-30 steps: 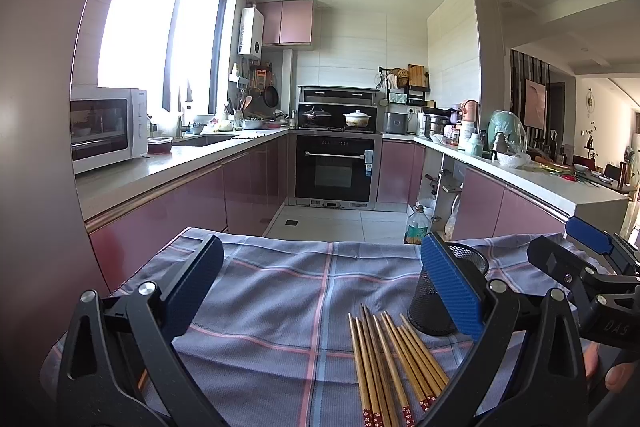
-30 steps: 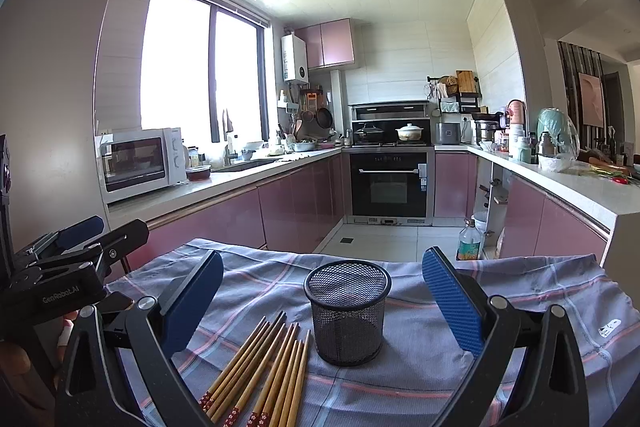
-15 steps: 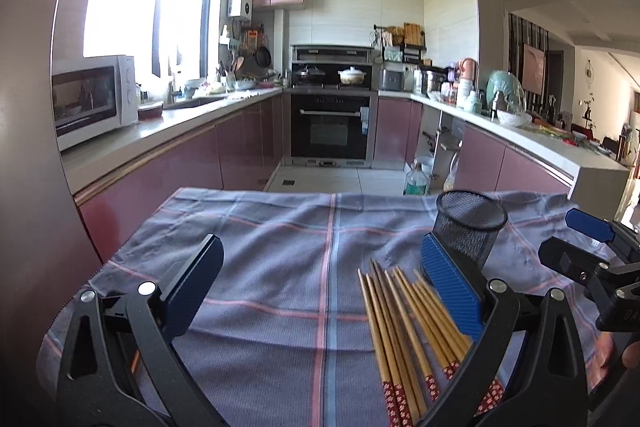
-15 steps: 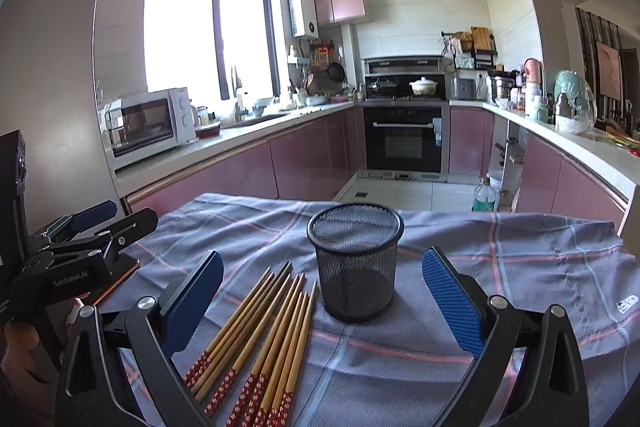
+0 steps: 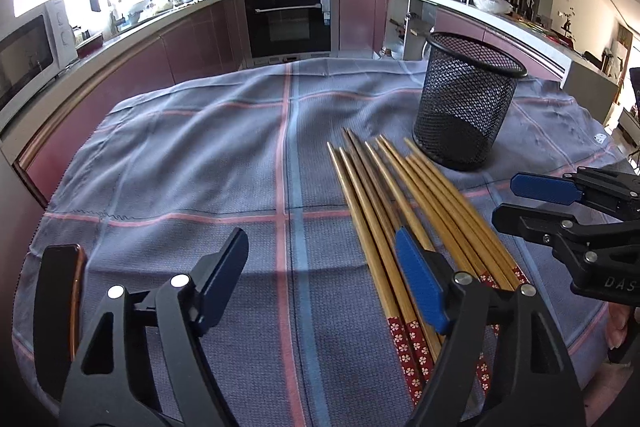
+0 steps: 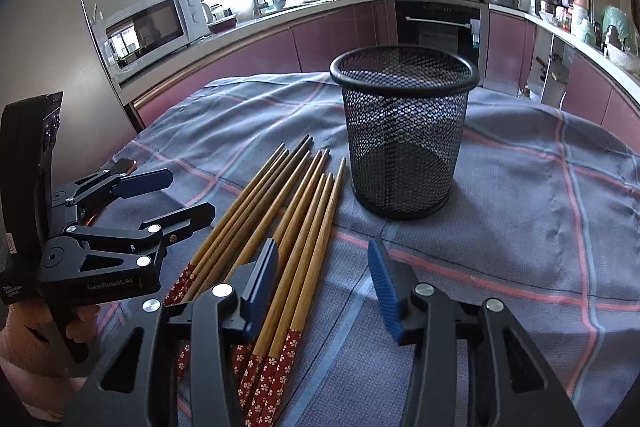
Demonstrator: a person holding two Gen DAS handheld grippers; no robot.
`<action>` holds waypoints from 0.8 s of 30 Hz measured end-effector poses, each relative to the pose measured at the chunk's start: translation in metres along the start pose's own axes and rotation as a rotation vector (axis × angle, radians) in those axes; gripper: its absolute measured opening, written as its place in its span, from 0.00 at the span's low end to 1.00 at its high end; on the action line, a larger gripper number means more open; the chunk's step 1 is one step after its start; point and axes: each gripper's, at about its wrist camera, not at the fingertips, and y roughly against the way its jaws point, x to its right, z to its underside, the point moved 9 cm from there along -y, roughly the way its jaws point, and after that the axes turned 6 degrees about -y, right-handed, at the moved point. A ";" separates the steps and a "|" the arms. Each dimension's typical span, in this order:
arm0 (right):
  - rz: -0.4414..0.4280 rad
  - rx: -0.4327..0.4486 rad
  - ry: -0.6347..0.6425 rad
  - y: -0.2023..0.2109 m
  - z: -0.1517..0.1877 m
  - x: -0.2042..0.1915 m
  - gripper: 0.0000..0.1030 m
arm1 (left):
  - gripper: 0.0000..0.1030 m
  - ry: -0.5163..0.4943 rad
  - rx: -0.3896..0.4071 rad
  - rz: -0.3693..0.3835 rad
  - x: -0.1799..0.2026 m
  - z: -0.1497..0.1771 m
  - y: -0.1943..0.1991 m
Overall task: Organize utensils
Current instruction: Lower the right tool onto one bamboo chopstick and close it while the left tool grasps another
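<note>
Both grippers, left gripper [image 5: 320,275] and right gripper [image 6: 324,279], wide apart, empty. Chopsticks [image 6: 280,223] packed tight; grabbing many could spill. Mesh cup [image 6: 404,139] may tip.

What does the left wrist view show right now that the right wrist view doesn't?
Only the left wrist view: the cloth's bare left half and the right tongs from the side, open. Only the right wrist view: the left tongs from the side, open, held in a hand, and the cloth right of the cup. Both: the chopsticks lying flat with red patterned ends nearest, beside the upright, empty mesh cup.
</note>
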 end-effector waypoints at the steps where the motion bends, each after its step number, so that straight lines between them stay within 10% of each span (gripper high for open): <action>1: -0.001 -0.011 -0.004 -0.003 0.000 0.002 0.38 | 0.70 -0.003 -0.012 0.004 0.002 0.000 -0.005; 24: 0.063 -0.113 0.029 -0.031 -0.001 0.010 0.22 | 0.53 -0.014 -0.123 0.091 0.007 -0.008 -0.036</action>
